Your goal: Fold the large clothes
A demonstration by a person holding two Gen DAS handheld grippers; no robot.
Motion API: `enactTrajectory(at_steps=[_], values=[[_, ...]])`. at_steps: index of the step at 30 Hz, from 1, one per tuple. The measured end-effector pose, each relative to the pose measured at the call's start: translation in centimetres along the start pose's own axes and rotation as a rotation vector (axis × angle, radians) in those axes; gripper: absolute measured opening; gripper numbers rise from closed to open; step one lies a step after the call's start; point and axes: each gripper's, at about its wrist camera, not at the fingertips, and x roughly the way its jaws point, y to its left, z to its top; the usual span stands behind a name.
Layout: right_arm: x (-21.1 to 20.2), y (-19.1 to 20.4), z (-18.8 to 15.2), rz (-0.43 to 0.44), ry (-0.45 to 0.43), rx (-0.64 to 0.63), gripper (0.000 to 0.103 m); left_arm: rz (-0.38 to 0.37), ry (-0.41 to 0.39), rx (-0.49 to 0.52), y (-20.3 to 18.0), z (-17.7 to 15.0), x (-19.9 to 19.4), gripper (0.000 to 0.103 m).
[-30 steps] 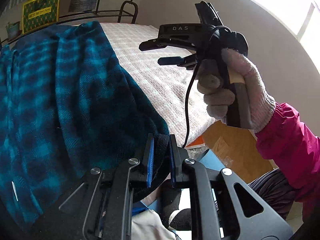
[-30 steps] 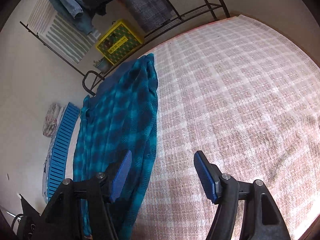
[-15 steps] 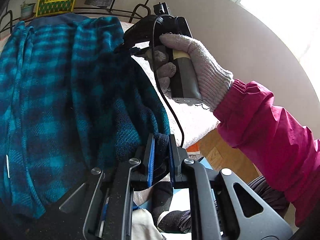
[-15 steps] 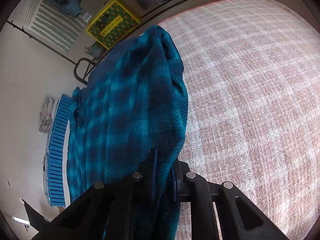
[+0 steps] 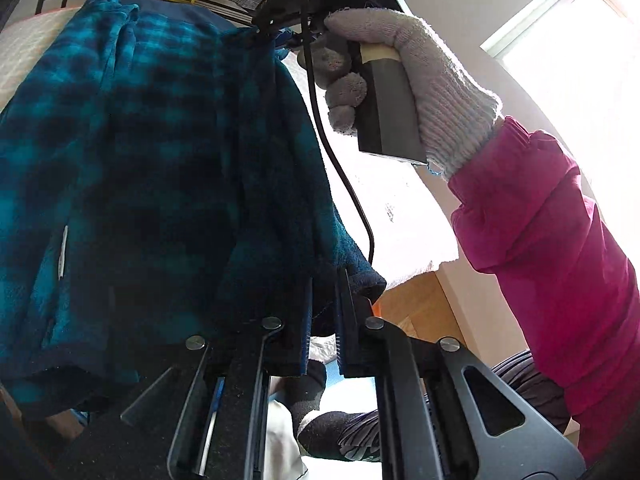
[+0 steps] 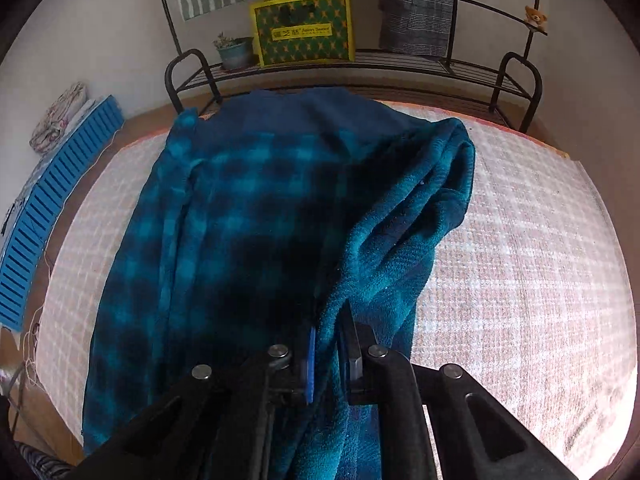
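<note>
A teal and dark blue checked fleece garment (image 6: 260,220) lies lengthwise on the pink-and-white checked bedcover (image 6: 520,260). Its right-hand side is lifted and folded in towards the middle. My right gripper (image 6: 330,344) is shut on that raised teal edge, with fabric bunched between the pads. In the left wrist view the garment (image 5: 160,160) hangs from both grips. My left gripper (image 5: 324,308) pinches the dark hem, its jaws still tightening on the cloth. The right gripper (image 5: 276,28) shows there at the garment's far top edge, held by a gloved hand (image 5: 420,80).
A black metal rack (image 6: 516,76) stands behind the bed with a yellow-green box (image 6: 302,28), a potted plant (image 6: 234,52) and hanging cloths. A blue slatted panel (image 6: 48,200) lies on the left. The person's pink sleeve (image 5: 560,260) crosses the right of the left wrist view.
The right gripper went from open over the bed to shut on the garment's right edge, lifting it over the middle. The left gripper kept its hold on the hem and moved the same way.
</note>
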Motion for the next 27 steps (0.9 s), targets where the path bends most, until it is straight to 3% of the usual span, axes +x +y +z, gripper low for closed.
enactTrajectory(at_steps=[6, 12, 15, 18, 21, 24, 27], values=[[3.6, 8.7, -0.1, -0.038, 0.043, -0.2, 0.007, 0.046, -0.002, -0.029, 2.1, -1.5, -1.9, 0.003], [6.2, 12.9, -2.3, -0.071, 0.077, -0.342, 0.007, 0.083, -0.01, -0.009, 2.7, -2.7, -4.3, 0.003], [5.7, 12.1, -2.4, -0.037, 0.066, -0.316, 0.01, 0.102, -0.028, 0.025, 2.3, -2.5, -5.8, 0.003], [4.7, 10.9, -2.2, 0.097, 0.08, -0.241, 0.029, 0.108, -0.037, 0.051, 2.0, -2.2, -7.5, 0.003], [1.6, 9.8, -2.6, 0.203, 0.039, -0.216, 0.029, 0.125, -0.055, 0.092, 1.9, -1.8, -9.6, 0.003], [-1.9, 7.5, -3.8, 0.224, -0.018, -0.188, 0.029, 0.151, -0.069, 0.112, 2.4, -1.3, -11.3, 0.003], [-3.9, 4.6, -6.7, 0.213, -0.012, -0.111, 0.029, 0.173, -0.074, 0.108, 3.6, 0.3, -12.6, 0.003]])
